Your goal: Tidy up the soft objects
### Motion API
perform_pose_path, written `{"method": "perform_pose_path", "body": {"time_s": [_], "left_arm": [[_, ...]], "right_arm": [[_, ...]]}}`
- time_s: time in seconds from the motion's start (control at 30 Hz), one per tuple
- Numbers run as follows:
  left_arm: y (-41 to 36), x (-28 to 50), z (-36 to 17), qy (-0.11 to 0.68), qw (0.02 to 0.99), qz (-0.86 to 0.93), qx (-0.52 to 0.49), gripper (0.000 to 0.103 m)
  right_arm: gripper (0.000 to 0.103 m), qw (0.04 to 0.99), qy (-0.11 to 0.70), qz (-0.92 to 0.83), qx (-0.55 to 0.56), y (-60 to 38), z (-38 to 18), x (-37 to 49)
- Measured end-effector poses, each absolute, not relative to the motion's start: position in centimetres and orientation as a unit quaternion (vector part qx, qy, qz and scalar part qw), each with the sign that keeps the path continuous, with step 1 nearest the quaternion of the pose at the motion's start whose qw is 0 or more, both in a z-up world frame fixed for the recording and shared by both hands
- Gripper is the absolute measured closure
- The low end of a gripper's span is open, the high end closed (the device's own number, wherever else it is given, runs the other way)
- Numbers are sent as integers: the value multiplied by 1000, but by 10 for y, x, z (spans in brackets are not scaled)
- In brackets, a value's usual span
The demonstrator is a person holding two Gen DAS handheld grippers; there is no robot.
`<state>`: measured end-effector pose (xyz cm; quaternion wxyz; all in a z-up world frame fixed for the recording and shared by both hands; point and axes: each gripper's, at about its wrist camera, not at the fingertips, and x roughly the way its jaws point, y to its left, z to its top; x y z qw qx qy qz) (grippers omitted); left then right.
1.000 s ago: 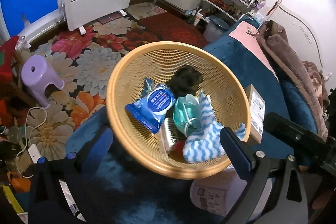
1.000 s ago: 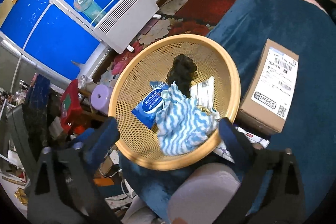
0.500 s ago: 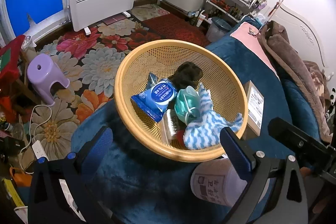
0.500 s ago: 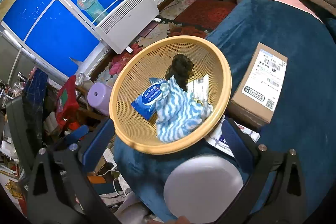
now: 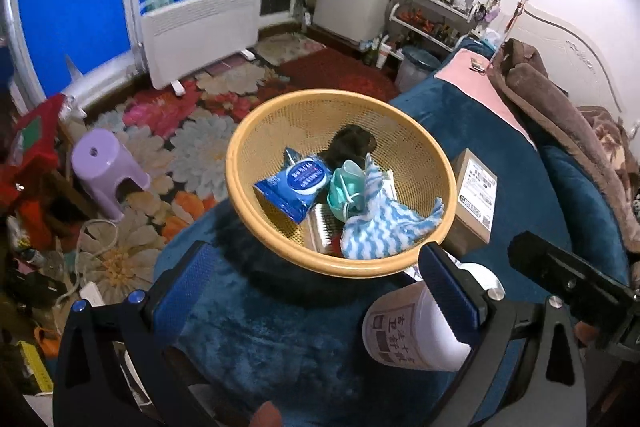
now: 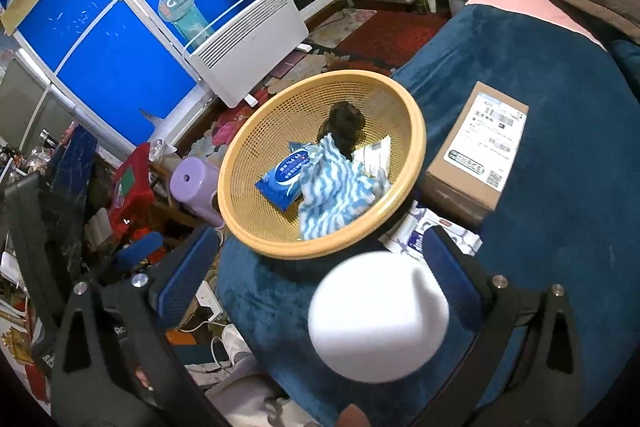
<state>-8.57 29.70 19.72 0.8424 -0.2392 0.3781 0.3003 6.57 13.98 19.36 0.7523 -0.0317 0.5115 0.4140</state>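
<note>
A yellow mesh basket (image 5: pixel 280 115) (image 6: pixel 256 155) sits on the blue blanket. It holds a blue-white striped cloth (image 5: pixel 384 223) (image 6: pixel 332 191), a blue wipes pack (image 5: pixel 294 185) (image 6: pixel 282 179), a green face mask (image 5: pixel 344 187) and a dark furry item (image 5: pixel 352 143) (image 6: pixel 344 121). My left gripper (image 5: pixel 320 291) is open and empty, near the basket's front rim. My right gripper (image 6: pixel 316 275) is open. A white tissue roll (image 6: pixel 378 315) (image 5: pixel 412 331) stands between its fingers, touching neither that I can see.
A cardboard box (image 6: pixel 476 143) (image 5: pixel 474 193) lies right of the basket. A printed packet (image 6: pixel 432 239) lies under the basket's edge. Brown bedding (image 5: pixel 560 123) is piled at the far right. The bed edge drops to a flowered rug with a purple stool (image 5: pixel 106 167).
Both grippers have drawn back and up from the basket. The white roll now shows fully between the right fingers. The basket's contents have not moved.
</note>
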Motion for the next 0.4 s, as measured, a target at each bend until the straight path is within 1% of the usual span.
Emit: {"method": "perform_pose_path", "body": {"time_s": [0.13, 0.27, 0.4], "left_arm": [[275, -92, 206, 362, 847, 324, -215, 2], [247, -93, 210, 368, 847, 344, -171, 1], [224, -92, 208, 370, 854, 326, -167, 1]], "right_arm": [[0, 767, 495, 408, -28, 119, 198, 57], [0, 774, 484, 407, -25, 99, 203, 51], [0, 782, 475, 402, -19, 72, 205, 45]]}}
